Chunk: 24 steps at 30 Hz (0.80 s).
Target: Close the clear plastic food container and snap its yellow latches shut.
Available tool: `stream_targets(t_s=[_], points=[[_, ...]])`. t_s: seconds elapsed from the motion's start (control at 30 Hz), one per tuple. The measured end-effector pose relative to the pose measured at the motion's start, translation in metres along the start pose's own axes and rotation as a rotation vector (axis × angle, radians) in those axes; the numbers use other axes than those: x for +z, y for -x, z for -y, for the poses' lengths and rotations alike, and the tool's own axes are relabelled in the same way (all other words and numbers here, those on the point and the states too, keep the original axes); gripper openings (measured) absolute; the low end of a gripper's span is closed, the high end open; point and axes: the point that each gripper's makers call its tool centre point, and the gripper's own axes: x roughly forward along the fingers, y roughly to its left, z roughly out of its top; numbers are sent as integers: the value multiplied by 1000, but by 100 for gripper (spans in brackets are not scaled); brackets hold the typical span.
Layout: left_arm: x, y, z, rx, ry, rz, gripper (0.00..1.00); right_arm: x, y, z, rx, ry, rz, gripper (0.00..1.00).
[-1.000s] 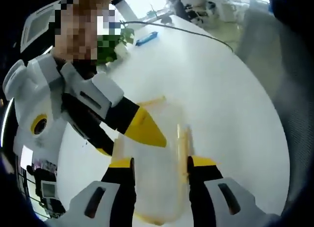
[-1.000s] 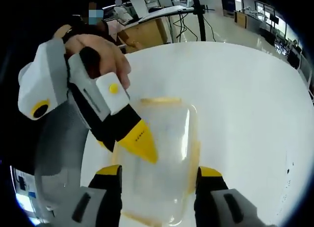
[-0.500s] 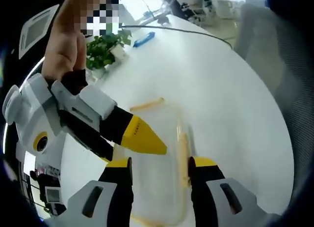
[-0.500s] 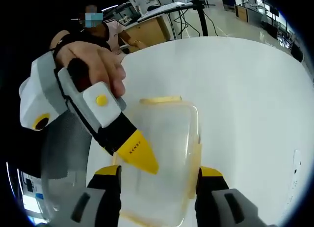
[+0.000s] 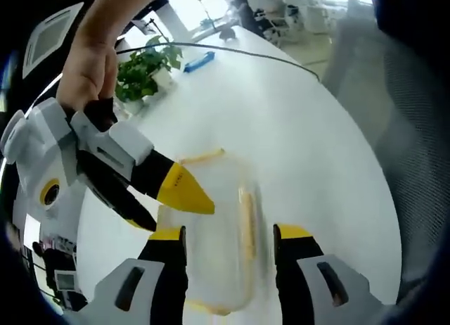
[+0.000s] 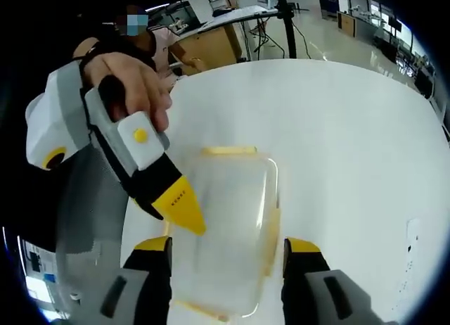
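The container (image 6: 228, 230) lies lid-down-flat on the white table (image 6: 351, 142), long axis running away from both cameras. The right gripper (image 6: 228, 251) and left gripper (image 5: 228, 237) have their jaws apart, straddling its near end.

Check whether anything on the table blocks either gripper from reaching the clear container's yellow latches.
Nothing visible does. The container sits alone on the bare white table, directly ahead of the right gripper and the left gripper. The plant stands far off.

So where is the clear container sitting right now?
The clear container lies on the white table, low in both gripper views between each view's own jaws, with the other gripper's yellow tip at its left edge.
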Motion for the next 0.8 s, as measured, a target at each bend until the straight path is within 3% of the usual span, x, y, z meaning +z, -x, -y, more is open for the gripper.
stream_targets(t_s=[0.27,0.33,0.5,0.57,0.8], points=[[1,3,-2,-16,11,-2,45,1,2,2,-11,4,10,63],[5,5,-1,-45,60,21,46,3,4,1,-17,13,14,63],[0,8,-3,-108,107,2,48,9,9,-3,-55,48,18,62],[3,13,-5,-124,150,18,49,10,12,-3,-98,81,14,61],[-11,17,-6,-195,141,-61,54,16,25,-9,-186,90,50,61]])
